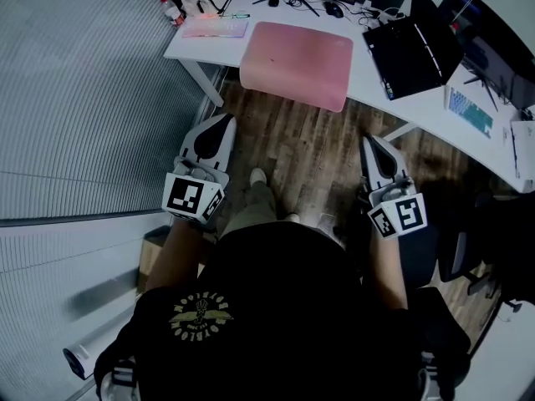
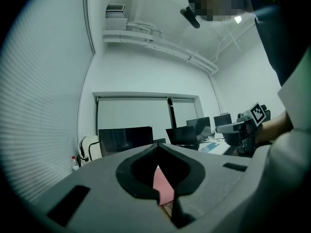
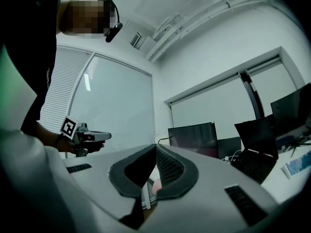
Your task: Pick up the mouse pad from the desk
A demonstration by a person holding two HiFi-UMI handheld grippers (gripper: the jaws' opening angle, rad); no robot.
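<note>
A pink mouse pad (image 1: 296, 63) lies on the white desk (image 1: 368, 73), its front edge hanging over the desk's edge. It shows as a pink sliver (image 2: 162, 186) through the jaw gap in the left gripper view and faintly as a pink spot (image 3: 156, 187) in the right gripper view. My left gripper (image 1: 224, 121) is held level over the floor, well short of the desk, jaws shut with nothing in them. My right gripper (image 1: 369, 140) is likewise level, shut and empty, short of the desk's front edge.
An open black laptop (image 1: 415, 48) sits right of the pad. A light keyboard (image 1: 216, 27) lies left of it, a bottle (image 1: 170, 9) and headset at the corner. Monitors (image 1: 493, 44) stand along the back. A desk leg (image 1: 201, 80) drops at left. Blinds cover the left wall.
</note>
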